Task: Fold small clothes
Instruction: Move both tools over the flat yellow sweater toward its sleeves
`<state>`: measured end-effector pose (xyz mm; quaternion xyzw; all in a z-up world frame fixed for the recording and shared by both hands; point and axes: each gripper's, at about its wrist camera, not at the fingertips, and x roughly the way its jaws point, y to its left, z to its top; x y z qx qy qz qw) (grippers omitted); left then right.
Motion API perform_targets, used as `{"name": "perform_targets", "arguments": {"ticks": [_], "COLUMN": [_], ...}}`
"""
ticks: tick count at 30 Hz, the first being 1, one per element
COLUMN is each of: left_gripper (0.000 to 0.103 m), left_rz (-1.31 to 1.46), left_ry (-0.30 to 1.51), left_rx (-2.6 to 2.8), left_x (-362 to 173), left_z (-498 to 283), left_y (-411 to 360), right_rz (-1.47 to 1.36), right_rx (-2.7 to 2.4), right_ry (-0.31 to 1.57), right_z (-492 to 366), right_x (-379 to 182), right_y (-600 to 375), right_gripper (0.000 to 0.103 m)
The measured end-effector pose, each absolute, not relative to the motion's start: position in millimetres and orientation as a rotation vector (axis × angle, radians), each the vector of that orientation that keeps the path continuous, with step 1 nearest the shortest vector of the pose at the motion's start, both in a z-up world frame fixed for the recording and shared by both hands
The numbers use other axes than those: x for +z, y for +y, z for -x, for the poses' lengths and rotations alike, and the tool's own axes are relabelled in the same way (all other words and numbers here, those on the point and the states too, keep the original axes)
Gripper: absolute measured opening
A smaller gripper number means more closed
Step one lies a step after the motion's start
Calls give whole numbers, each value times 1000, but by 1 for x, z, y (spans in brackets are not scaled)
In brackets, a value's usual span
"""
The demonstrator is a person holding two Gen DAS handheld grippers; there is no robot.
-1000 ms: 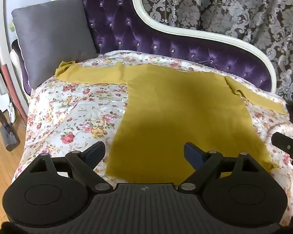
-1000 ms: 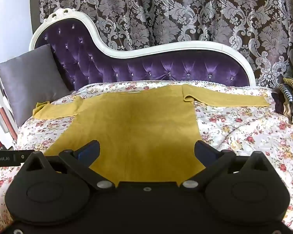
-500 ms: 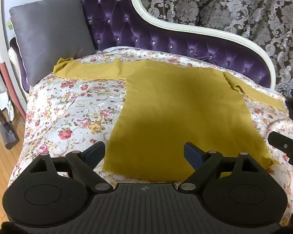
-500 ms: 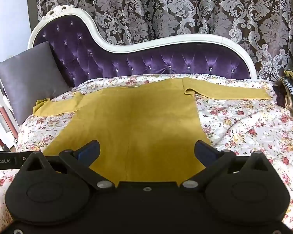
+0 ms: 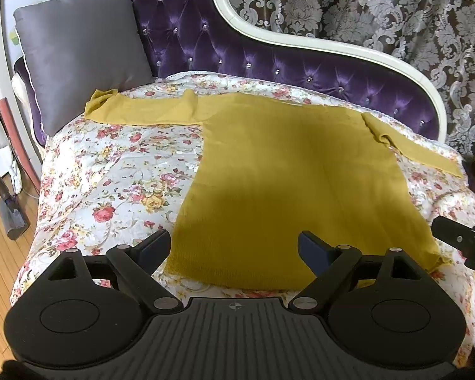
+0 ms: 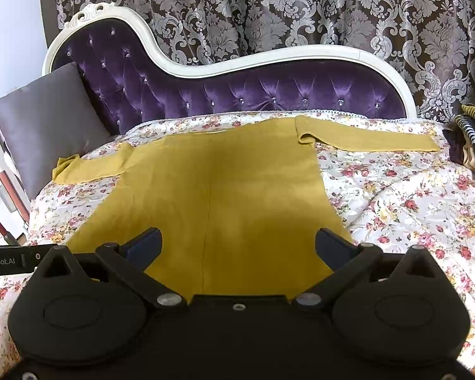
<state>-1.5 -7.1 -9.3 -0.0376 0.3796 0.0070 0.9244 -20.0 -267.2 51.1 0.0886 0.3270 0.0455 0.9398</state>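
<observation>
A mustard-yellow long-sleeved top (image 5: 288, 171) (image 6: 218, 190) lies flat on the floral bedspread (image 5: 110, 177) (image 6: 411, 209), both sleeves spread out sideways. My left gripper (image 5: 234, 247) hovers open above the top's near hem, nothing between its fingers. My right gripper (image 6: 237, 243) is open too, held over the hem's middle, apart from the cloth. The right gripper's side shows at the right edge of the left wrist view as a black bar (image 5: 462, 240). The left one shows at the left edge of the right wrist view (image 6: 12, 261).
A grey cushion (image 5: 79, 50) (image 6: 44, 123) leans against the purple tufted backrest (image 5: 269, 63) (image 6: 269, 91) at the left end. Striped dark clothes (image 6: 471, 139) lie at the right end. Patterned curtains hang behind. Wooden floor and a vacuum cleaner (image 5: 6, 196) are at the left.
Both views have shifted slightly, so the top sits a little lower and nearer in the frames. The top lies as it did. Both grippers stay open.
</observation>
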Motion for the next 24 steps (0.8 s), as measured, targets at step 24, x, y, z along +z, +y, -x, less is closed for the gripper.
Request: {"name": "perform_targets", "arguments": {"ticks": [24], "left_gripper": [87], "left_rz": [65], "left_ry": [796], "left_rx": [3], "left_x": [-12], "left_z": [-1], "left_y": [-8], "right_rz": [-156], "right_rx": [57], "right_ry": [717], "right_z": [12], "right_x": [47], "right_y": [-267], "right_gripper": [102]}}
